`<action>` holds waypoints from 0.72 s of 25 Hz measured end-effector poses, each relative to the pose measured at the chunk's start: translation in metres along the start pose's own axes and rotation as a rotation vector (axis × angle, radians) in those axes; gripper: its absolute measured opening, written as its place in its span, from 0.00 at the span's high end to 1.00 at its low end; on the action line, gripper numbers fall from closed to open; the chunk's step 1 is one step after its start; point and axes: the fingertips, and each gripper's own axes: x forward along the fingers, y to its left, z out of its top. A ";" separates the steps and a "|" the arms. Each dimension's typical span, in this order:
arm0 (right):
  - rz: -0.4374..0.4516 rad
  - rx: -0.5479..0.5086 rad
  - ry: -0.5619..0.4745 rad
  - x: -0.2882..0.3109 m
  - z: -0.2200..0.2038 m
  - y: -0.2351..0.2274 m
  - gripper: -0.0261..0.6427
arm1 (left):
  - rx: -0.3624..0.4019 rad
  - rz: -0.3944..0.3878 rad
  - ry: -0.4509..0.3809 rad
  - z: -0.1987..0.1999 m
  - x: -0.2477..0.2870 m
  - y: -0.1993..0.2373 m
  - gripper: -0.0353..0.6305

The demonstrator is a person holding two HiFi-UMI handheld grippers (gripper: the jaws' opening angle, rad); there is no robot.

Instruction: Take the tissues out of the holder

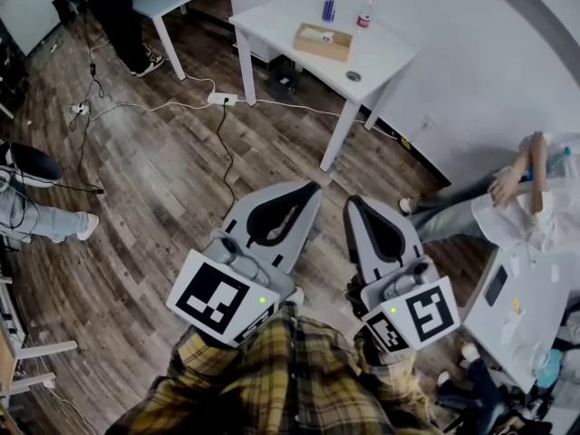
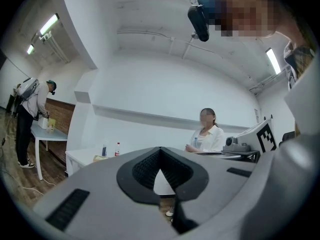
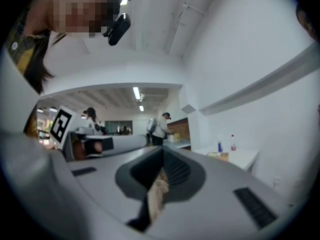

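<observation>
both grippers are held level before the person, well apart from the white table (image 1: 381, 57), so i judge that reaching has not begun; the left gripper (image 1: 306, 194) is closed on nothing, and the right gripper (image 1: 355, 208) looks closed too. the holder (image 1: 323, 42), a low brown box with something pale inside, sits on that table.
</observation>
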 end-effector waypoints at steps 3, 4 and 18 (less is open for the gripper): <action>0.007 -0.002 -0.003 -0.006 -0.003 -0.002 0.94 | 0.001 0.017 -0.001 -0.004 -0.002 -0.003 0.92; 0.010 -0.002 -0.005 -0.007 -0.003 -0.003 0.94 | 0.001 0.025 -0.002 -0.005 -0.003 -0.003 0.92; 0.042 0.030 0.004 0.029 -0.008 -0.020 0.94 | -0.004 0.063 0.016 -0.011 0.013 0.036 0.92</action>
